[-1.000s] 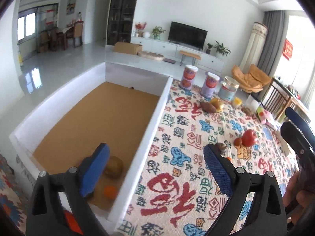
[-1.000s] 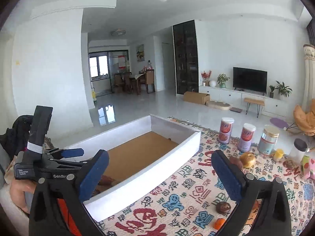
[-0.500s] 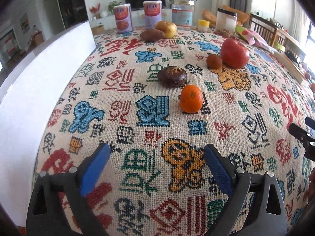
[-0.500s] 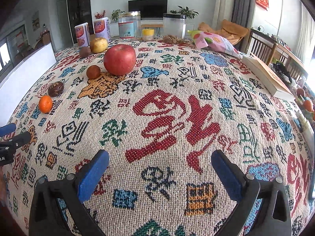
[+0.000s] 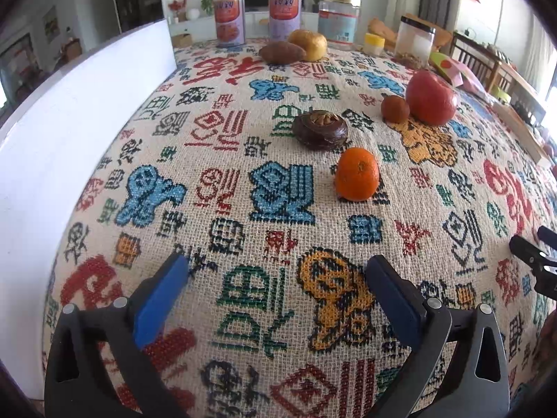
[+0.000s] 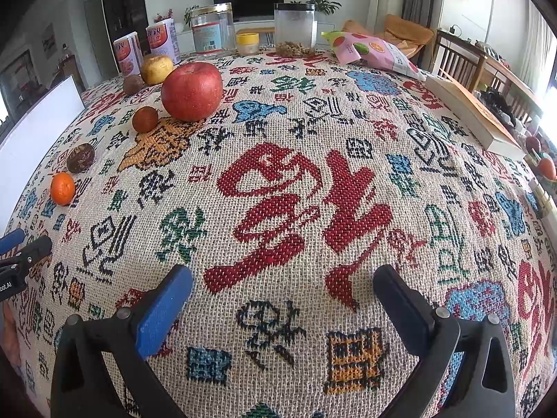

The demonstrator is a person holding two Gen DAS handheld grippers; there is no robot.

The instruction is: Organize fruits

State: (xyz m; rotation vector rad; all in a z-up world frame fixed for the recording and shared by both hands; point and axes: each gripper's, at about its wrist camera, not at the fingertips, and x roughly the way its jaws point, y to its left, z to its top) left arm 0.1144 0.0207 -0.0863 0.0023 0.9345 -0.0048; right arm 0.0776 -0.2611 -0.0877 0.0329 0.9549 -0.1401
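Six fruits lay on the counter's patterned cloth [image 5: 278, 313], and we took them from left to right. Along the left edge stood the white box [image 5: 69, 139], its wall just beside the cloth; we judged it the place meant for the fruit, though its inside was hidden from both views. Far from us a brown sweet potato [image 5: 281, 52] touched a yellow fruit [image 5: 308, 45], in front of two cans and a jar. Nearer lay a dark brown fruit [image 5: 320, 129], and just to its near right the orange mandarin [image 5: 357, 174], close to it but apart. Further right a small reddish-brown fruit [image 5: 395, 108] rested against the red apple [image 5: 431, 97].

Our left gripper [image 5: 278, 271] pointed down at the cloth, its jaws opening wide with nothing between them; we judged it was lined up for the mandarin, the nearest fruit ahead. Our right gripper [image 6: 282, 280] hovered over bare cloth well to the right of the fruit, its jaws apart and empty, probably waiting its turn.
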